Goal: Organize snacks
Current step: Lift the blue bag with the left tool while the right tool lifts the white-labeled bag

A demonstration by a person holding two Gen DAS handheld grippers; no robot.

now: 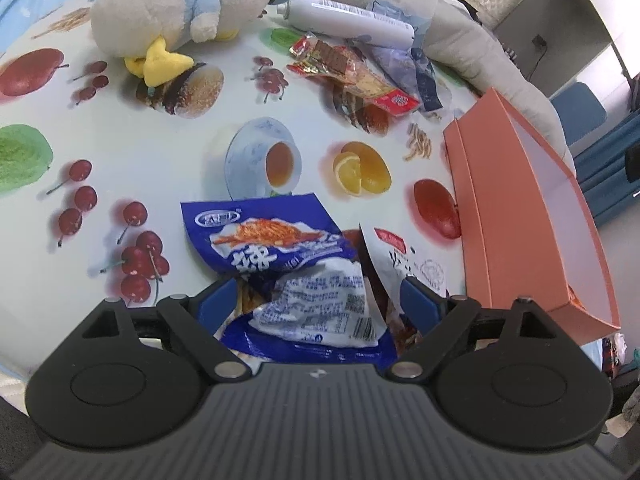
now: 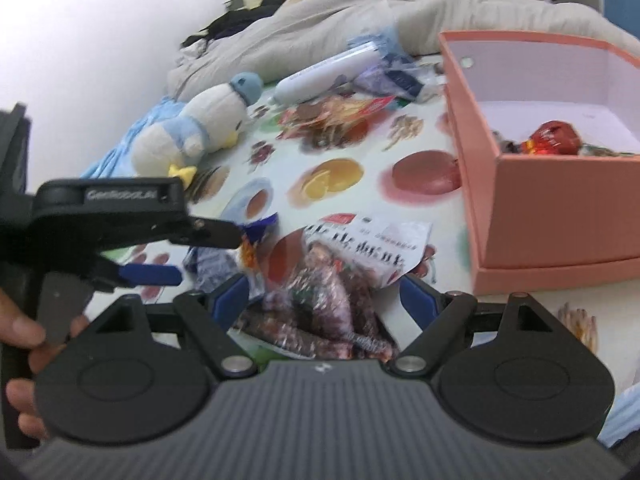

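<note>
Blue snack packet point(image 1: 276, 264) between the left gripper point(image 1: 320, 300)'s wide-spread, untouching jaws; clear sausage packet point(image 2: 332, 292) between the right gripper point(image 2: 324, 300)'s equally wide jaws, neither gripped.

Both packets lie near the pink box point(image 2: 560, 208). They overlap, so closing either gripper might snag both. Count: two near packets, one box, one far snack heap point(image 1: 352, 76).

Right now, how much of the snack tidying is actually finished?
Barely begun. Done: the pink box already holds a red wrapped snack and little else visible. In hand: the left claw stands open around the blue packet, the right claw open around the white-and-clear packet; neither looks lifted. Left: those two and the pile of packets near the white bottle.
</note>
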